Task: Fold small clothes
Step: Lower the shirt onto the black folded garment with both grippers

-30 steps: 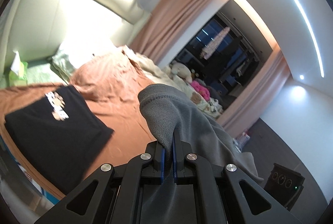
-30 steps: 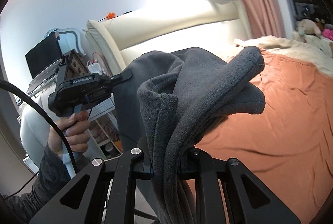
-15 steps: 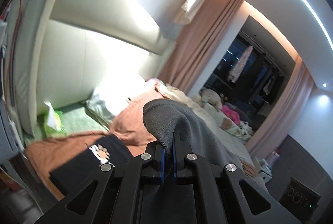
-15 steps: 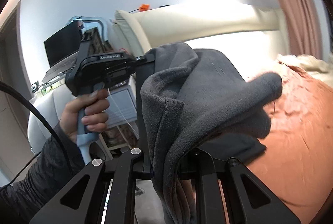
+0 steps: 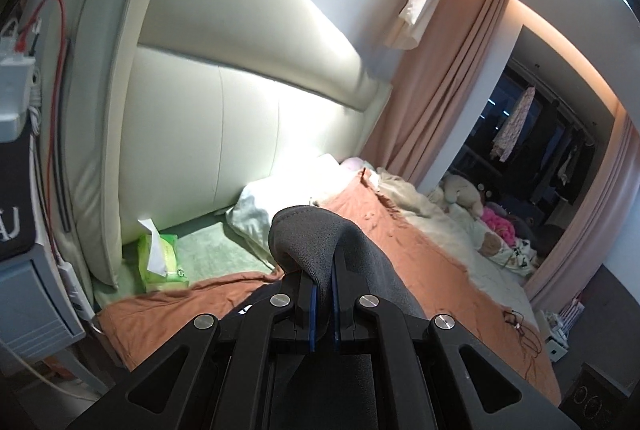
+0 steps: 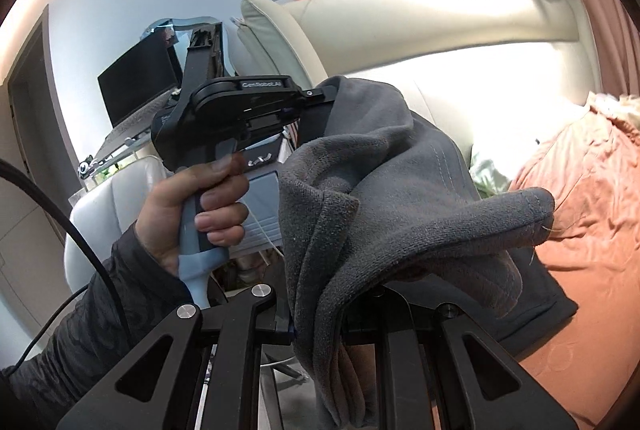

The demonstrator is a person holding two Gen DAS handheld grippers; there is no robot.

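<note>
I hold one gray garment [image 6: 372, 190] up in the air, above the near edge of the bed [image 5: 436, 270]. My left gripper [image 5: 323, 304] is clenched on one bit of its edge. My right gripper [image 6: 320, 326] is clenched on a thick bunch of it, and the rest hangs down at 6 o'clock.

I think the cloth could slip out of my left gripper, because it pinches only a thin bit. The bunch in my right gripper could make the fold come out lumpy. The loose flap at 3 o'clock in the right view could tuck under crooked.

I count one gray garment, two grippers, one hand [image 6: 192, 214] that shows, one tissue pack [image 5: 158, 262] at 9 o'clock, and one white pillow [image 5: 260, 208].
</note>
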